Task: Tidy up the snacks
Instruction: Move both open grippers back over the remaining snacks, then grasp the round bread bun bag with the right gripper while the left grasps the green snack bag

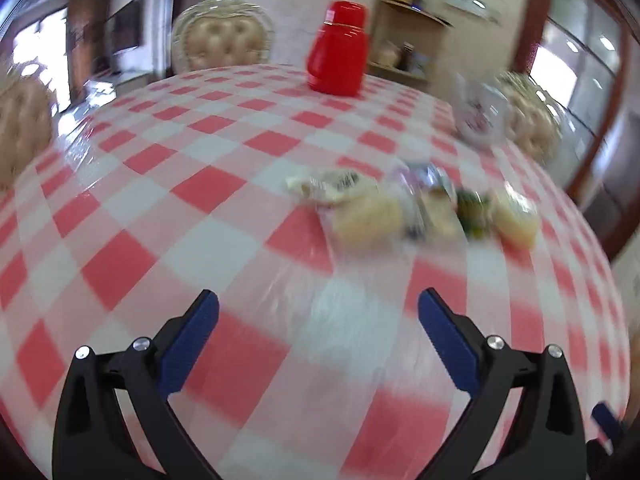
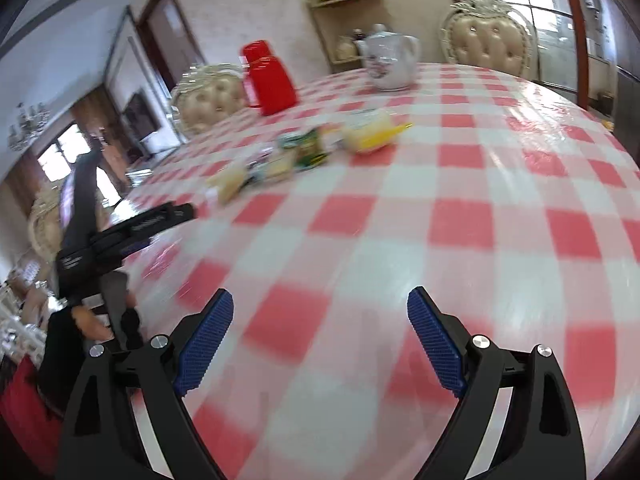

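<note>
While both jaws gape empty, snacks (image 1: pixel 412 208) lie clustered on the table (image 1: pixel 160 208)

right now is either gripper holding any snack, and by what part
Nothing is held: the left gripper and right gripper are both open over the tablecloth, short of the snacks.

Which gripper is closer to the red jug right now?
Left, though only slightly, as far as these views show. The left gripper faces the red jug across the table; the right gripper sits farther off, with the jug up-left.
</note>
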The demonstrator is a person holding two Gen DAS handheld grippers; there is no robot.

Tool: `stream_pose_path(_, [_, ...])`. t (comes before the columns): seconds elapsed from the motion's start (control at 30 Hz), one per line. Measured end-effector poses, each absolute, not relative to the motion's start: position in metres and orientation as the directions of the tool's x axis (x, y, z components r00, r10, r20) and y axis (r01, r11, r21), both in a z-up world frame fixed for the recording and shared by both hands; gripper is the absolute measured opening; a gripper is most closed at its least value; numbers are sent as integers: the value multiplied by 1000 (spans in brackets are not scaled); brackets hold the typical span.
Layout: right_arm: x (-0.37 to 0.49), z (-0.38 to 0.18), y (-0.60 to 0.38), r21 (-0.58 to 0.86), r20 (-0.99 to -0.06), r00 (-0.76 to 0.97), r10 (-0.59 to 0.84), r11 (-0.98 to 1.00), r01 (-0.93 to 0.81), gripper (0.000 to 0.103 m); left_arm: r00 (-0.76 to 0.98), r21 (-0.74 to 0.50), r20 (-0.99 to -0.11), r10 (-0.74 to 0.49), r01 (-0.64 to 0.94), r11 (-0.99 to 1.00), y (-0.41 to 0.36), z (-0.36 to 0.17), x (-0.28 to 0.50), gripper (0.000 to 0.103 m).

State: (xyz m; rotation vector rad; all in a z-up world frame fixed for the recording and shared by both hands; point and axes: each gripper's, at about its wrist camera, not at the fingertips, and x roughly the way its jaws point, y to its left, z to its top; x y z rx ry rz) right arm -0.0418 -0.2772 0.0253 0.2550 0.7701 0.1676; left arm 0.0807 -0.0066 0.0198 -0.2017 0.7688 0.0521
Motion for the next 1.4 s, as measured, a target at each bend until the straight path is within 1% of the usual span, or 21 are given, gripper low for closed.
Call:
stream_pose_path(0.1, [10, 22, -290, 223, -692, 699, 181, 974, -32, 87, 765, -213, -643, 16, -199, 956, -3, 31, 97, 100])
stream_pose_path(0.17, [40, 22, -295, 182, -691, 707, 150, 983, -31, 87, 795, -253, -606, 35, -234, 939, 3, 34, 101, 100])
stream_pose_path(0.23, [71, 23, -302, 159, -683, 717, 140, 986, -41, 87, 805, -276, -593, 26, -233, 932, 7, 32, 101, 100])
stream_pose_path(0.33, [115, 32, -304, 122, -645, 750, 146, 989, -88, 87, 812, -288, -583, -26, -177, 941, 17, 30, 103, 100])
stream_pose_path(0.4, [143, 37, -300, 112, -639, 746, 184, 983, -147, 87, 823, -332, -568, -17, -210, 920, 31, 30, 104, 100])
stream_pose_path(0.53, [201, 39, -288, 98, -675, 696, 246, 964, -246, 87, 826, -430, -562, -32, -258, 865, 54, 28, 105, 101])
stream_pose_path(0.63, [226, 22, -278, 69, -747, 613, 257, 947, -313, 87, 835, -464, -550, -18, -288, 838, 66, 29, 102, 101])
stream_pose_path(0.7, [227, 7, -266, 8, -785, 576, 229, 933, -359, 87, 839, -475, -545, -8, -300, 827, 70, 31, 100, 101])
stream_pose_path(0.73, [225, 2, -261, -48, -790, 587, 180, 935, -351, 87, 840, -479, -543, -3, -307, 823, 72, 32, 100, 101])
stream_pose_path(0.77, [222, -2, -255, -94, -789, 598, 142, 934, -346, 85, 840, -481, -542, -3, -307, 821, 73, 32, 99, 101])
stream_pose_path(0.8, [217, -4, -250, -144, -785, 612, 101, 930, -339, 80, 839, -480, -544, -4, -307, 822, 73, 32, 99, 101])
stream_pose_path(0.83, [208, -1, -249, -133, -773, 625, 108, 936, -326, 66, 835, -471, -550, -3, -307, 827, 74, 32, 99, 101])
stream_pose_path(0.87, [199, 3, -250, -85, -779, 614, 130, 947, -309, 65, 832, -464, -555, -2, -308, 830, 74, 32, 100, 101])
stream_pose_path(0.97, [154, 16, -246, -40, -760, 633, 145, 963, -268, 64, 820, -445, -572, -10, -301, 843, 74, 33, 101, 101])
stream_pose_path(1.07, [105, 28, -245, 117, -718, 640, 273, 954, -276, 64, 790, -408, -611, -56, -252, 878, 67, 33, 111, 101])
stream_pose_path(1.13, [80, 33, -242, 166, -682, 666, 301, 951, -261, 64, 769, -369, -635, -78, -213, 905, 58, 32, 116, 101])
stream_pose_path(1.23, [54, 29, -238, 292, -667, 634, 391, 920, -260, 64, 733, -287, -673, -99, -135, 948, 39, 27, 123, 101])
stream_pose_path(1.27, [47, 29, -237, 309, -663, 624, 413, 911, -274, 64, 728, -269, -679, -97, -124, 955, 35, 25, 124, 101])
stream_pose_path(1.3, [42, 29, -237, 310, -663, 621, 419, 908, -282, 64, 726, -253, -682, -88, -121, 960, 33, 23, 124, 101])
stream_pose_path(1.33, [37, 31, -242, 295, -660, 643, 389, 921, -254, 64, 726, -246, -683, -80, -125, 961, 33, 23, 124, 101])
stream_pose_path(1.4, [39, 35, -266, 278, -649, 705, 286, 952, -130, 64, 721, -275, -683, -115, -108, 955, 30, 22, 122, 101])
